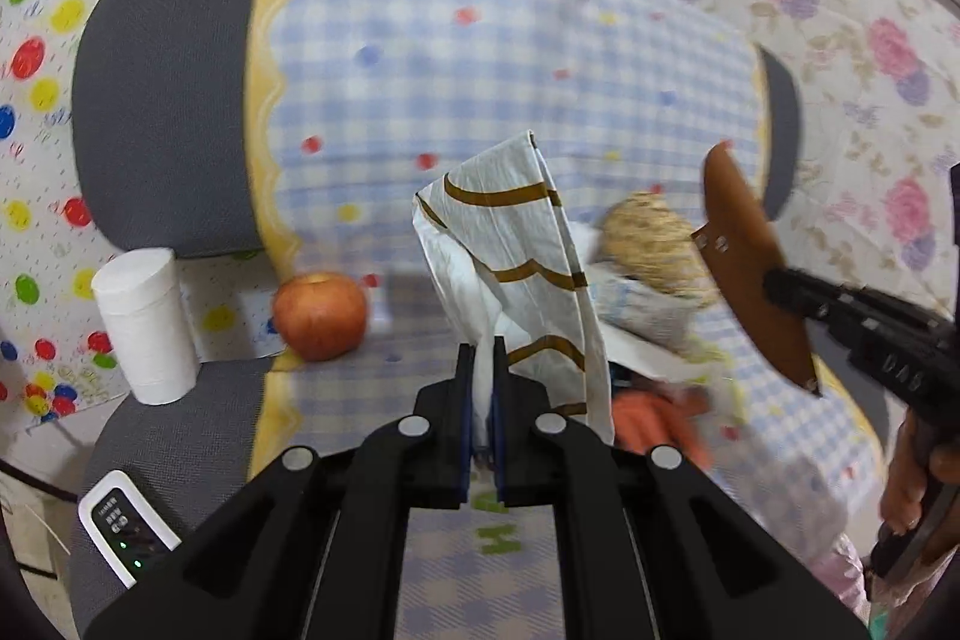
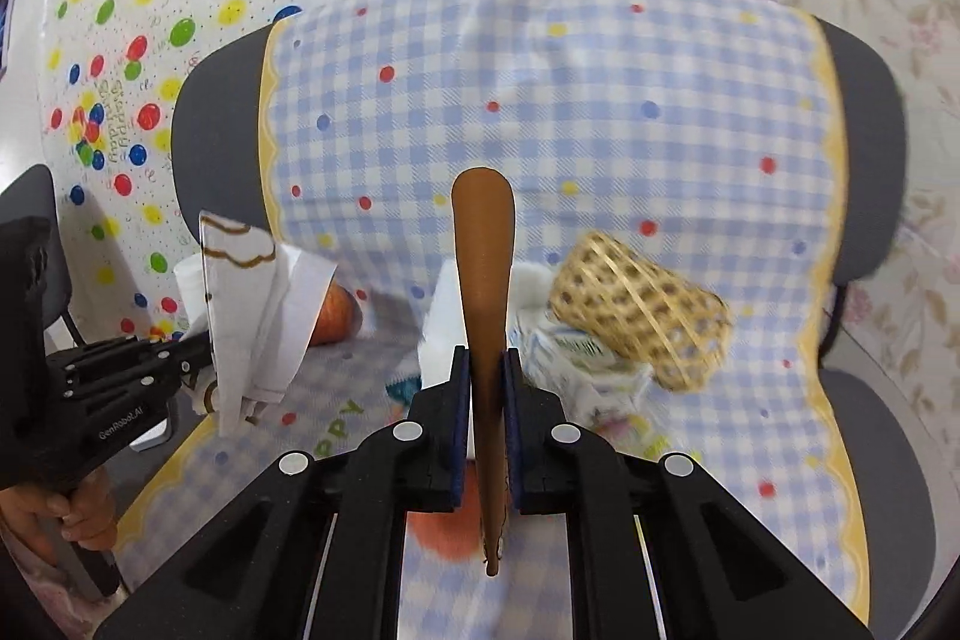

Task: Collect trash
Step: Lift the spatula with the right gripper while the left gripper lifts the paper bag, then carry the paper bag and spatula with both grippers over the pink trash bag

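My left gripper (image 1: pixel 482 349) is shut on a white paper bag with brown lines (image 1: pixel 522 250) and holds it up above the chair seat; the bag also shows in the right wrist view (image 2: pixel 252 316). My right gripper (image 2: pixel 486 361) is shut on a flat brown leather-like piece (image 2: pixel 483 280), seen edge-on; in the left wrist view this piece (image 1: pixel 756 268) is at the right. A woven straw basket (image 2: pixel 642 310) lies on its side over crumpled white wrappers (image 2: pixel 576 370) on the blue checked cloth (image 2: pixel 600 130).
An apple (image 1: pixel 321 316) sits on the cloth at the left. A white paper roll (image 1: pixel 147 325) stands on a neighbouring grey chair beside a white device (image 1: pixel 123 532). An orange object (image 1: pixel 654 427) lies under the bag. Dotted and floral sheets hang behind.
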